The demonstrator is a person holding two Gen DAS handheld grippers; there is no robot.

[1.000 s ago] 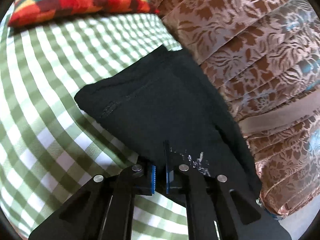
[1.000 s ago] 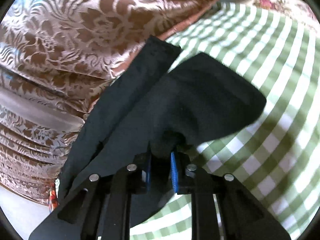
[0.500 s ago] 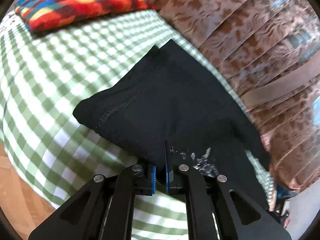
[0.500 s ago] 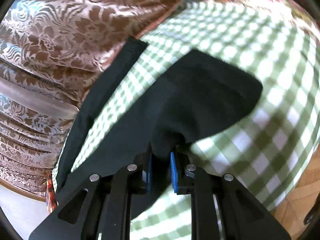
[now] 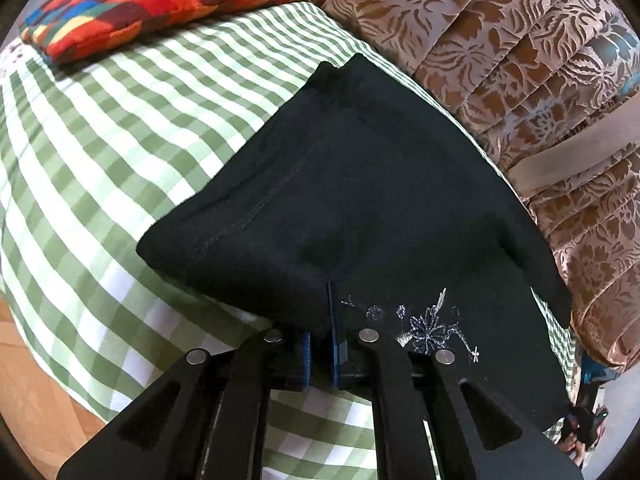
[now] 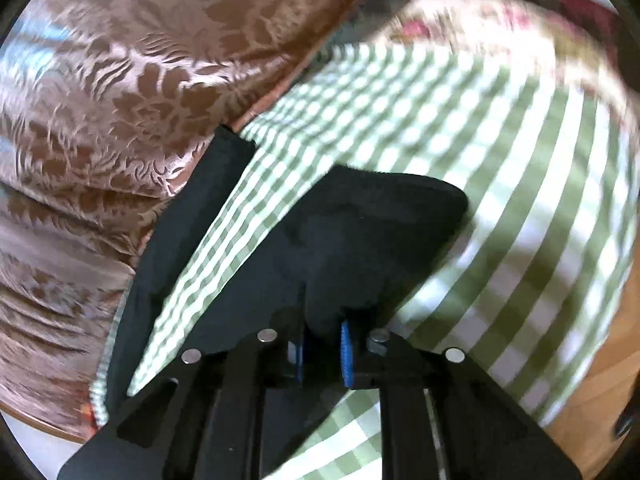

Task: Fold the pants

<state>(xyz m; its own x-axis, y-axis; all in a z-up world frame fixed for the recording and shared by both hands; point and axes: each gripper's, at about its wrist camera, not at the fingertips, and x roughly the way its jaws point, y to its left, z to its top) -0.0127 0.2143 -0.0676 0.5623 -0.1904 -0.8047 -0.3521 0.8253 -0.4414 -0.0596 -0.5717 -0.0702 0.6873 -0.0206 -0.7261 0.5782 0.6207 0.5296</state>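
The black pants lie on a green checked cloth, with a silver flower embroidery near my left gripper. My left gripper is shut on the pants' near edge. In the right wrist view my right gripper is shut on a bunched fold of the pants, lifted above the checked cloth. A strip of the pants runs along the sofa back.
A brown floral sofa back stands right of the pants, and it shows at left in the right wrist view. A multicoloured checked cushion lies at the far left. Wooden floor shows below the seat edge.
Both grippers have pulled their held parts of the pants toward the front edge of the seat. In the right wrist view checked cloth has appeared between the held fold and the strip by the sofa back.
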